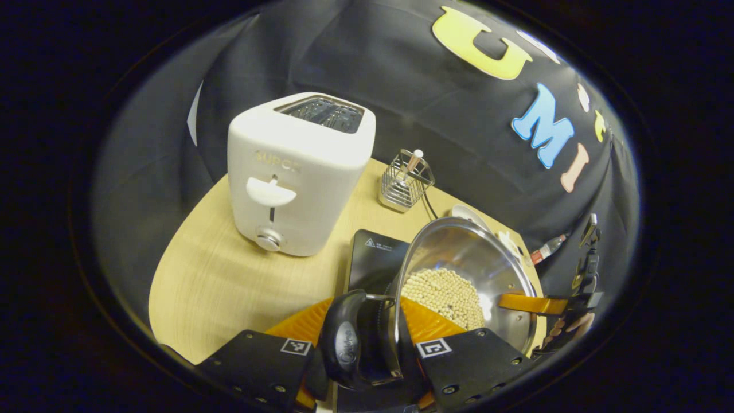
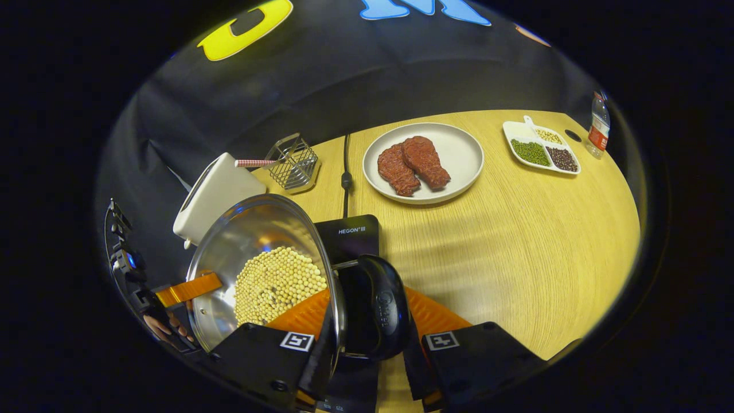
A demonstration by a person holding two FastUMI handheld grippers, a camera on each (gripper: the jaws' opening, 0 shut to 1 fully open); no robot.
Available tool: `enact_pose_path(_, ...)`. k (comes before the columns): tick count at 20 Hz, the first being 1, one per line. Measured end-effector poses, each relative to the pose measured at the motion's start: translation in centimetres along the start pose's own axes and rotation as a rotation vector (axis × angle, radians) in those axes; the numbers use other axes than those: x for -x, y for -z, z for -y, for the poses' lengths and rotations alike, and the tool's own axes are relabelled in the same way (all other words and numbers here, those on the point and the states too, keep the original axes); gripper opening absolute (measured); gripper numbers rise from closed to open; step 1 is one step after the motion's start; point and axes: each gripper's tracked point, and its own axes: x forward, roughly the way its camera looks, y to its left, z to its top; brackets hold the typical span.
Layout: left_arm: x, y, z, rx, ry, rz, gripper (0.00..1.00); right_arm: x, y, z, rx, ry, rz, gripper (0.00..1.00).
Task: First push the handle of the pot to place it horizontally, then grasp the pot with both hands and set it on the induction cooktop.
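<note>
One light wooden desk (image 2: 516,241) stands against the booth's black cloth wall (image 2: 355,80) and carries all the items. One white two-slot toaster (image 1: 298,172) stands upright at the desk's far edge, near one wire holder (image 1: 404,183) with a stick in it. One black induction cooktop (image 2: 351,234) lies flat on the desk, its cord (image 2: 346,166) running back toward the wall. One stainless steel pot (image 1: 464,264), holding a layer of pale beans (image 1: 444,295), is over the cooktop; whether its base touches the cooktop cannot be told. The pot has two dark side handles. The left gripper (image 1: 364,350) is clenched on one handle (image 1: 350,344), its fingers on either side of the loop. The right gripper (image 2: 370,344) is clenched on the opposite handle (image 2: 381,312), and it shows at the pot's far rim in the left gripper view. Beyond the pot, one round plate (image 2: 459,152) bears two pieces of red meat (image 2: 413,163). One divided white dish (image 2: 519,132) holds three sorts of beans in separate compartments. One bottle (image 2: 599,123) stands just beside it at the desk's edge.
</note>
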Motion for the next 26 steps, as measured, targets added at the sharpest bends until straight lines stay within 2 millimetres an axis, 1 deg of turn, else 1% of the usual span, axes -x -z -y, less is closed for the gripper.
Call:
enact_pose_path(1,-0.1,0.0,-0.1,-0.002,0.002,0.001,0.52,0.0,0.1,0.1,0.0,0.006,-0.001,0.54)
enact_pose_path(3,-0.1,-0.1,-0.1,0.0,0.003,0.004,0.52,0.0,0.1,0.0,0.001,0.009,-0.003,0.59)
enact_pose_path(4,-0.1,-0.1,-0.2,-0.003,-0.003,0.003,0.52,0.0,0.0,0.1,0.001,0.011,-0.003,0.55)
enact_pose_path(5,-0.1,-0.1,-0.2,-0.006,-0.012,-0.002,0.52,0.1,0.0,0.1,0.0,0.007,-0.008,0.59)
enact_pose_path(6,-0.2,-0.1,-0.3,-0.013,-0.024,-0.006,0.53,0.4,-0.1,0.2,0.0,0.009,-0.009,0.54)
enact_pose_path(7,-0.3,-0.1,-0.3,-0.022,-0.034,-0.009,0.54,0.2,-0.2,0.3,0.001,0.007,-0.005,0.57)
enact_pose_path(8,-0.3,0.0,-0.4,-0.038,-0.046,-0.014,0.58,0.3,-0.3,0.4,0.004,0.007,-0.003,0.58)
enact_pose_path(9,-0.4,0.2,-0.5,-0.058,-0.057,-0.027,0.56,0.3,-0.3,0.2,0.005,-0.001,-0.006,0.62)
enact_pose_path(10,-0.7,0.6,-1.4,-0.088,-0.1,-0.051,0.59,0.3,0.0,0.4,0.01,0.003,-0.013,0.72)
enact_pose_path(11,-0.2,1.0,-1.6,-0.095,-0.108,-0.073,0.67,0.3,0.2,0.5,0.015,0.002,-0.025,0.86)
enact_pose_path(12,-0.5,0.8,-1.6,-0.08,-0.119,-0.063,0.76,0.6,0.3,0.8,0.022,0.006,-0.029,1.0)
enact_pose_path(13,-0.2,0.8,-1.5,-0.067,-0.132,-0.052,0.84,0.8,0.1,0.9,0.031,0.01,-0.024,0.98)
enact_pose_path(14,0.1,0.5,-1.5,-0.062,-0.143,-0.04,0.83,1.2,-0.2,1.1,0.043,0.013,-0.008,0.98)
enact_pose_path(16,1.2,0.1,-1.5,-0.061,-0.167,-0.018,0.83,2.2,-0.9,1.6,0.068,0.025,0.021,0.98)
enact_pose_path(19,3.3,-0.6,-0.3,-0.061,-0.168,0.016,0.83,4.1,-0.7,1.8,0.073,0.005,0.022,0.98)
enact_pose_path(21,5.3,-1.4,0.4,-0.083,-0.189,0.058,0.83,5.7,-1.1,1.9,0.081,-0.011,0.046,0.98)
enact_pose_path(22,6.4,-2.2,0.8,-0.096,-0.203,0.091,0.83,6.7,-1.5,2.3,0.095,-0.006,0.067,0.98)
enact_pose_path(23,7.6,-2.8,1.6,-0.103,-0.212,0.131,0.83,7.8,-1.8,2.5,0.108,-0.007,0.091,0.98)
enact_pose_path(26,11.3,-4.7,5.1,-0.132,-0.226,0.256,0.83,11.6,-3.2,4.9,0.135,0.019,0.173,0.98)
